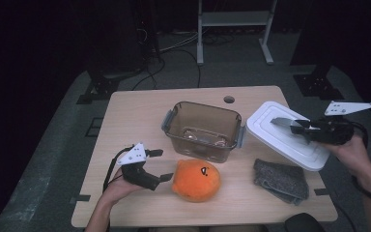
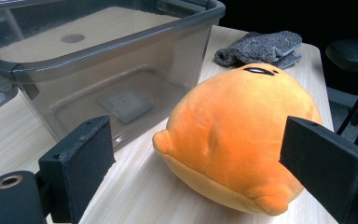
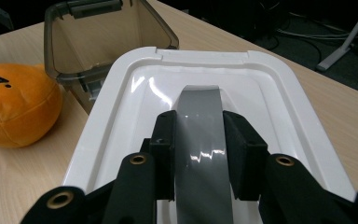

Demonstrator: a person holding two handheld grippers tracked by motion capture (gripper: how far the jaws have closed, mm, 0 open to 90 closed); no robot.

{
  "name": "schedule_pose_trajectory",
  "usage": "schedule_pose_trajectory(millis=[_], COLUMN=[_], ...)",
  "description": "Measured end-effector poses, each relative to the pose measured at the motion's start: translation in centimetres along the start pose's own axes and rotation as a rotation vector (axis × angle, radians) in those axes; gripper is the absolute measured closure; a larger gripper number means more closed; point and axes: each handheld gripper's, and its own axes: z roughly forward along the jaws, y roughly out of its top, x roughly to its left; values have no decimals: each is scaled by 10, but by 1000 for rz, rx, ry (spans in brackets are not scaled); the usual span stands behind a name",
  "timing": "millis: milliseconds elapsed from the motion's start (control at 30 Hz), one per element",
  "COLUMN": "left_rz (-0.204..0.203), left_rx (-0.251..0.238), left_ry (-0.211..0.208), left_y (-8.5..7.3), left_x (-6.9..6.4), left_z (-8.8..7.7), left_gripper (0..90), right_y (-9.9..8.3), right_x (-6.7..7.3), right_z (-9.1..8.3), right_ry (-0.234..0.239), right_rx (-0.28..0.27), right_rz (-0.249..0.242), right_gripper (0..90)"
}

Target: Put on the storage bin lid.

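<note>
On the table [image 1: 140, 111] a clear grey container [image 1: 202, 129] is seen standing open and empty, with only bare floor visible through its walls. Its white lid [image 1: 285, 137] is held tilted off to the right of it, gripped by the grey handle [image 3: 200, 140] on which the right claw [image 1: 303, 126] is closed; it is judged that the lid has been taken off and is yet to be set down. The orange plush toy [image 1: 196, 180] is found lying just in front of the container, round and soft, with a small dark face marking on top. It is bracketed by the left claw [image 1: 160, 165], whose jaws are spread wide and are not pressed on it. Placing the toy inside appears not yet done. A folded grey cloth [image 1: 280, 180] is left untouched nearby.
</note>
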Motion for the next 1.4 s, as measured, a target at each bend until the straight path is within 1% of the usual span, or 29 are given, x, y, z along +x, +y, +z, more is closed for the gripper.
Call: schedule_pose_trajectory(millis=[233, 333, 667, 867, 1000, 1400], left_rz=[-1, 0, 1, -7, -2, -1], left_rx=[-2, -2, 3, -3, -3, -7], left_ry=[0, -1, -2, 0, 1, -1], left_y=[0, 1, 1, 1, 1, 1], left_x=[0, 0, 0, 0, 0, 0], left_z=[0, 0, 0, -1, -1, -2], left_gripper=[89, 89, 89, 89, 89, 89], right_y=[-11, -17, -36, -48, -55, -70], right_x=[-2, -4, -10, -10, -9, -4], right_z=[-1, -1, 3, 13, 20, 42], right_ry=[-9, -13, -30, -26, -18, 2], right_rx=[5, 7, 29, 52, 61, 97], right_rz=[16, 31, 60, 76, 88, 102], right_gripper=[659, 659, 659, 659, 659, 659])
